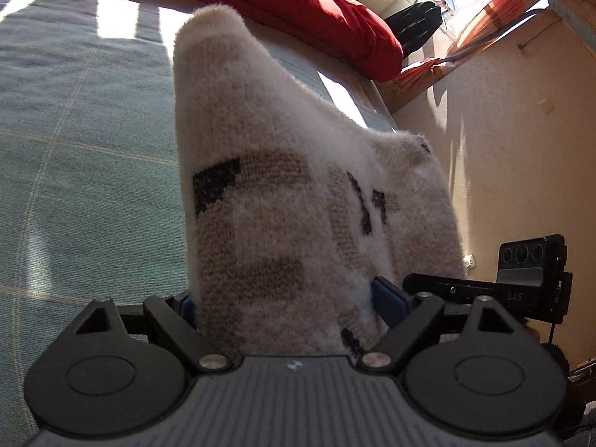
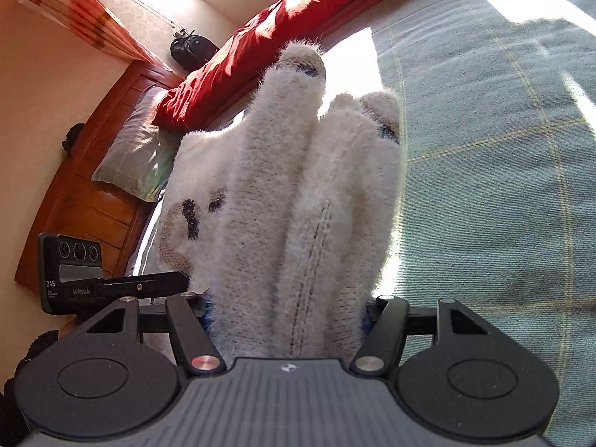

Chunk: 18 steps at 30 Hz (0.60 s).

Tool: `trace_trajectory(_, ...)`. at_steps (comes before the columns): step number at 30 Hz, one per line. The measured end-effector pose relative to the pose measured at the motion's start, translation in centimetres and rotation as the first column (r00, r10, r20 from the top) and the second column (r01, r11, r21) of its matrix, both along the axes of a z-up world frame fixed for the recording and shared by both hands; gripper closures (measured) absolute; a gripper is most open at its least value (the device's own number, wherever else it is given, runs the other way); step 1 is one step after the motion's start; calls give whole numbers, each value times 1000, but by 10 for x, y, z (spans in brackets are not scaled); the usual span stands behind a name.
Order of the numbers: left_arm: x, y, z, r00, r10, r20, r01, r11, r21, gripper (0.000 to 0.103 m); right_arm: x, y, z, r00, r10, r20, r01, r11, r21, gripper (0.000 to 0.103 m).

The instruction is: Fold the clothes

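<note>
Holding: left gripper and right gripper both clamped on sweater
Lifting: level, taut
Laying: toward twelve o'clock, on bed

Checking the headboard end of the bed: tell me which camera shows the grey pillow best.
The right wrist view: the grey pillow lies in plain sight against the wooden headboard, below the red duvet. The left wrist view shows no pillow.

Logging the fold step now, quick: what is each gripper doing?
Left gripper: shut on the fuzzy white knit garment.
Right gripper: shut on a bunched part of the same garment.
</note>
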State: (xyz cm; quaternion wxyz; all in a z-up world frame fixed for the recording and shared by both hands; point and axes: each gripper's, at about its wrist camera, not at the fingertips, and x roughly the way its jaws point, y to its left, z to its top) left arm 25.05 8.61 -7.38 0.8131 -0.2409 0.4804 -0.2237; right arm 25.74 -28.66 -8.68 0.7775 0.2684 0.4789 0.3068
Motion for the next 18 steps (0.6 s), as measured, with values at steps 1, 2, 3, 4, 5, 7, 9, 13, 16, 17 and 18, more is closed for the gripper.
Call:
trace_trajectory(1, -4, 10, 3, 1000, 11, 6, -11, 1000, 5, 15, -1, 8, 2, 1000, 7, 2, -7, 1000, 0, 35)
trace_trajectory(2, -9, 21, 5, 1000, 24, 10, -24, 1000, 5, 15, -2, 17, 3, 1000, 14, 4, -14, 1000, 0, 35)
trace_trajectory(3, -14, 32, 8, 999, 36, 13, -36, 999, 5, 15, -2, 28, 6, 1000, 21, 6, -21, 1000, 1, 35)
trace_trajectory(4, -18, 43, 10, 999, 49, 17, -49, 999, 4, 15, -1, 39, 9, 1000, 28, 7, -28, 1000, 2, 35)
trace_trajectory(5, -22, 53, 11, 998, 66, 21, -66, 998, 1, 15, -1, 51, 11, 999, 35, 8, -35, 999, 3, 35)
trace_trajectory(7, -29, 73, 14, 995, 99, 28, -99, 995, -3, 15, -1, 74, 17, 999, 49, 11, -49, 999, 5, 35)
trace_trajectory(9, -37, 94, 18, 991, 129, 35, -129, 992, -5, 15, -1, 98, 21, 998, 66, 10, -66, 998, 3, 35)
trace_trajectory(13, -59, 141, 23, 981, 190, 33, -190, 982, -12, 15, -4, 150, 29, 994, 105, 12, -105, 994, -7, 35)
trace_trajectory(16, -75, 177, 25, 970, 239, 39, -239, 971, -3, 15, -6, 193, 32, 989, 145, 13, -145, 989, -4, 35)
trace_trajectory(17, -78, 186, 26, 967, 253, 41, -254, 967, 2, 15, -5, 209, 31, 987, 159, 11, -159, 987, -2, 35)
trace_trajectory(18, -80, 198, 27, 961, 273, 39, -273, 962, 5, 15, -4, 224, 31, 985, 173, 9, -173, 985, 0, 35)
